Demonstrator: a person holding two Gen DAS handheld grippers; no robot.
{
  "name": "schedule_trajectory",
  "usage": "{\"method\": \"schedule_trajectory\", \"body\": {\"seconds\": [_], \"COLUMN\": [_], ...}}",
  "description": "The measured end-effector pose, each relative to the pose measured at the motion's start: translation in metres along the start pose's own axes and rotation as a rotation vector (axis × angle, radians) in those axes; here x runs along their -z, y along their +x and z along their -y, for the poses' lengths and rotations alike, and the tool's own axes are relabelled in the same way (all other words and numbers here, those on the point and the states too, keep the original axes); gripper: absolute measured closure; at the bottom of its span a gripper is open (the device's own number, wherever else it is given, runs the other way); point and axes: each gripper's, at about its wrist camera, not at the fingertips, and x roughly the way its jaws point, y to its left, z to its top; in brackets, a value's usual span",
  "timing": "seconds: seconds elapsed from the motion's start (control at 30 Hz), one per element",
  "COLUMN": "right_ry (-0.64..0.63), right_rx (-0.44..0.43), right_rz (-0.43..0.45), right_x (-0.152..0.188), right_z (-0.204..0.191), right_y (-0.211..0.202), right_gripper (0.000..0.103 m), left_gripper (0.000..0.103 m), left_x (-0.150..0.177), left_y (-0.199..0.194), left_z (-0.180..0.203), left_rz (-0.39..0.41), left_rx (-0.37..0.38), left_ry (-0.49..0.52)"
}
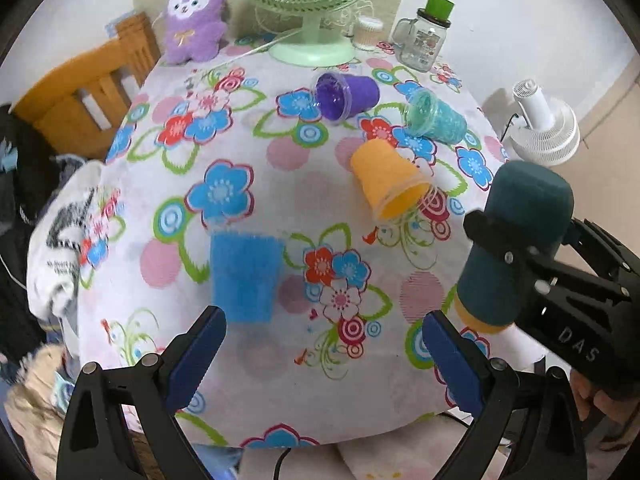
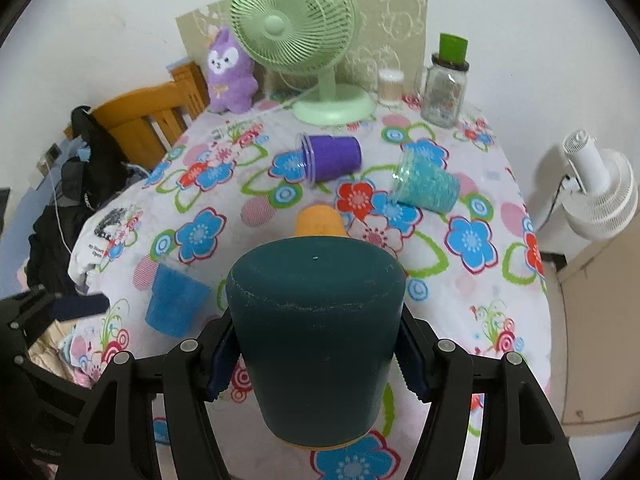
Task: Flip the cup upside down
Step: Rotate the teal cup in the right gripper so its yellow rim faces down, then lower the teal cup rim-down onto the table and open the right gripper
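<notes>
Right gripper (image 2: pixel 316 354) clamped on the dark teal cup (image 2: pixel 316 336), blue ribbed pads (image 2: pixel 221 364) pressed to both flanks; cup fills centre-bottom of the right wrist view, closed base up and toward the lens, mouth down. Surface matte, slightly scuffed, tapered with rounded shoulder. An orange band shows under its lower rim; cannot tell whether that is the rim itself or a second cup nested inside. In the left wrist view the same cup sits at right edge, held above the cloth, black finger across its middle. Left gripper (image 1: pixel 324 344) at bottom of that view, jaws spread wide, nothing between the pads. Just beyond it, centre-left, a blue cup (image 1: pixel 245 276) stands on the tablecloth (image 1: pixel 280 184); fuzzy-looking, blurred, top and bottom hard to tell apart. Cloth is white with bold flower print, draped over a rounded table edge. Further up, right of centre, an orange cup (image 1: pixel 386 178) lies on its side, translucent rim facing lower right; in the right wrist view the held cup hides most of it. Beyond, a purple cup (image 1: pixel 347 95) and a turquoise cup (image 1: pixel 434 118) on their sides, both glittery, clear-rimmed. Top of frame: green fan (image 2: pixel 298 36) with wire grille cut off in the left view, purple plush (image 2: pixel 231 72), glass jar (image 2: pixel 444 88) with green lid. White fan (image 2: pixel 600 196) at right edge, off the table.
</notes>
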Motion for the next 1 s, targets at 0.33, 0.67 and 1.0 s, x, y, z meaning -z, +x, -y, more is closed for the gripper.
{"method": "schedule_trajectory", "body": {"seconds": [0.33,0.67,1.0], "right_ry": [-0.086,-0.035,-0.021], "right_rx": [0.032,0.036,0.068], "right_rz": [0.303,0.300,0.270], "right_x": [0.028,0.038,0.057], "right_z": [-0.022,-0.028,-0.034], "right_y": [0.006,0.037,0.064], "right_gripper": [0.034,0.034,0.034], "left_gripper": [0.003,0.004,0.004], "left_x": [0.020,0.022,0.022], "left_y": [0.023,0.036,0.048], "left_z": [-0.024,-0.034,-0.040], "left_rz": [0.026,0.042,0.007], "left_rx": [-0.016,-0.104,-0.135], "left_ry": [-0.094,-0.047,0.003]}}
